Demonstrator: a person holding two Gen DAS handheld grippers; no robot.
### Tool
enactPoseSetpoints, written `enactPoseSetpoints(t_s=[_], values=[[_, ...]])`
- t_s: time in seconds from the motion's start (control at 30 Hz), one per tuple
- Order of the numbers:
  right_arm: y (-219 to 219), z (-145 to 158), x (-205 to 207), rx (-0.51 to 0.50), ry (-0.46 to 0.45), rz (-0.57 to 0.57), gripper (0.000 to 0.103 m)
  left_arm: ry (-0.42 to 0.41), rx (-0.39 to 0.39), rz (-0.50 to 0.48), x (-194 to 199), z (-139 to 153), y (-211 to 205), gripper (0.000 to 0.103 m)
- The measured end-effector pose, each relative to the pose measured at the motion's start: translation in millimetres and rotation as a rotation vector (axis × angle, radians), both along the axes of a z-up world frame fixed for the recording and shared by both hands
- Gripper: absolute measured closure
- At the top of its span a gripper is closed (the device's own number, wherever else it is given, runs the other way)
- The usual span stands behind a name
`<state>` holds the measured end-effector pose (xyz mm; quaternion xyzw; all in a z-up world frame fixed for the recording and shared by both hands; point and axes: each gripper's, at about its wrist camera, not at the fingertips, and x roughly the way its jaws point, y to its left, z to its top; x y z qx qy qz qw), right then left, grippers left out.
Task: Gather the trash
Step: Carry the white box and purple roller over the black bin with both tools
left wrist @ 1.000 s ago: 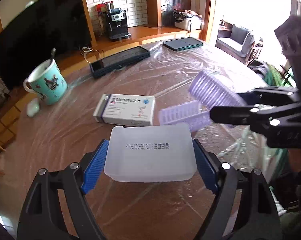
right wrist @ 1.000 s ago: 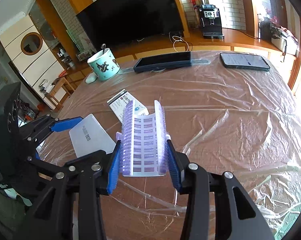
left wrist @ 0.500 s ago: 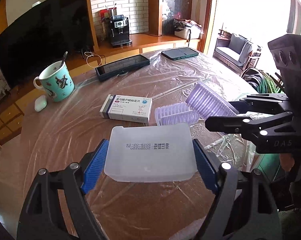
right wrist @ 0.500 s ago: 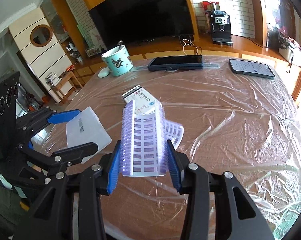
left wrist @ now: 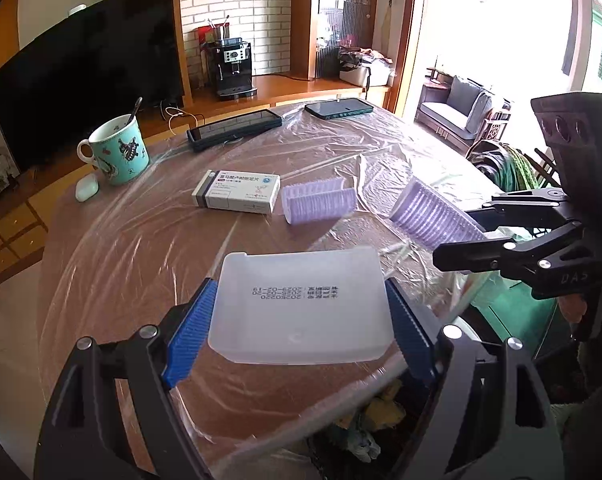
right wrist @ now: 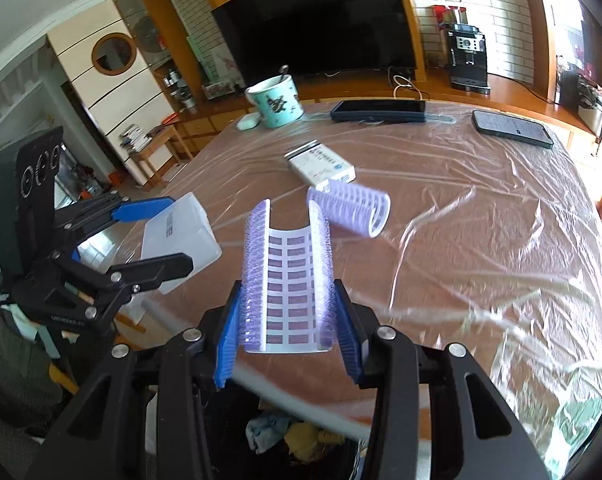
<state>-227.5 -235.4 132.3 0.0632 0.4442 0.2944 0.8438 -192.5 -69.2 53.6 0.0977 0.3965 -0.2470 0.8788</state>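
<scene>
Since both pieces are thin, light plastic, I pinch them gently by their side edges: my left tongs (left wrist: 297,336) clasp the stiff white tray (left wrist: 301,304), my right tongs (right wrist: 287,328) the springy purple insert (right wrist: 289,276), both above the bin (right wrist: 297,436) beside the surface (right wrist: 481,216).

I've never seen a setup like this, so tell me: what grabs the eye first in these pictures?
Two black hand-held grippers with blue pads, each carrying something: the left gripper is shut on a cloudy white plastic tray, and the right gripper clamps a purple ridged plastic piece. Both hang over the near edge of a table wrapped in plastic film, where a second purple piece lies beside a medicine box.
</scene>
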Motion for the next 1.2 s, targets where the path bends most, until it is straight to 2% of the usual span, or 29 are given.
enactPoseSetpoints(t_s=[0.4,0.8,1.0,1.2], values=[[-4.4,-11.5,-57.2,-0.028,0.021,0.079,0.061,0.013,0.009,-0.035,-51.8,-11.1,-7.7,0.020],[0.8,-35.5,-85.2,-0.081,0.075,0.121,0.061,0.058,0.075,-0.050,-89.0,-38.9,-13.7,0.020],[9.1,-49.0,-93.8,-0.125,0.093,0.148,0.061,0.051,0.128,-0.056,-102.1,-50.1,-19.9,0.020],[14.5,-56.6,-98.1,-0.145,0.103,0.165,0.061,0.052,0.150,-0.069,-112.4,-57.9,-24.5,0.020]])
